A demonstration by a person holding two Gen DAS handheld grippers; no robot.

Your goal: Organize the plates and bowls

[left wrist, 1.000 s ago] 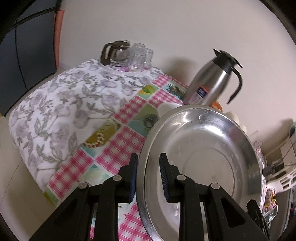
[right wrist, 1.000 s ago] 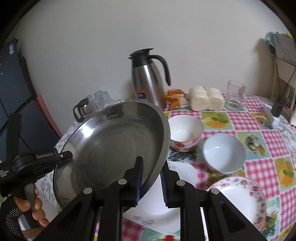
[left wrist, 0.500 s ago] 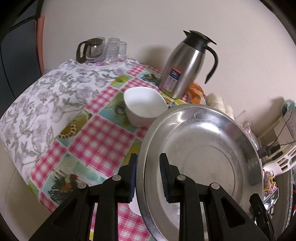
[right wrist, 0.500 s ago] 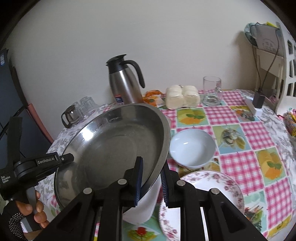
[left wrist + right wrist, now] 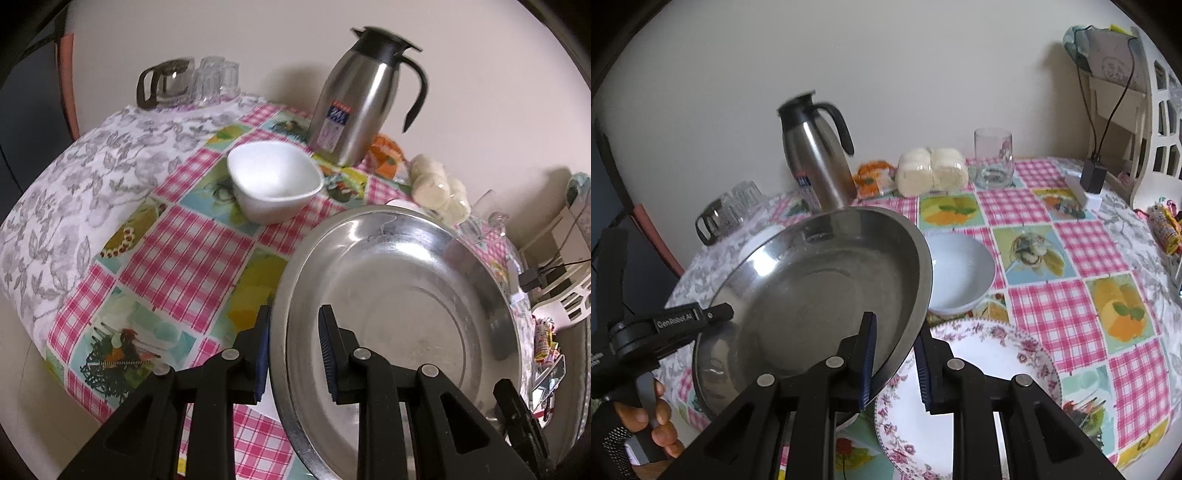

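Note:
A large steel dish (image 5: 399,314) (image 5: 812,295) hangs tilted above the table, carried between both grippers. My left gripper (image 5: 293,354) is shut on its near rim. My right gripper (image 5: 895,365) clamps the opposite rim, and its jaws are opening with the rim still between the pads. A person's hand (image 5: 646,424) holds the left tool at the lower left of the right wrist view. A white bowl (image 5: 275,181) sits by the flask. A second white bowl (image 5: 960,273) and a flowered plate (image 5: 997,369) lie just right of the dish.
A steel flask (image 5: 354,99) (image 5: 816,158) stands at the back. A glass jug with tumblers (image 5: 166,83) occupies the far left corner. Wrapped buns (image 5: 931,171), a drinking glass (image 5: 993,157) and a charger (image 5: 1091,177) line the back. A white chair (image 5: 1152,147) is at the right.
Both grippers have carried the dish sideways over the table and a little lower. The white bowl by the flask came into the left view. The right jaws stand slightly wider.

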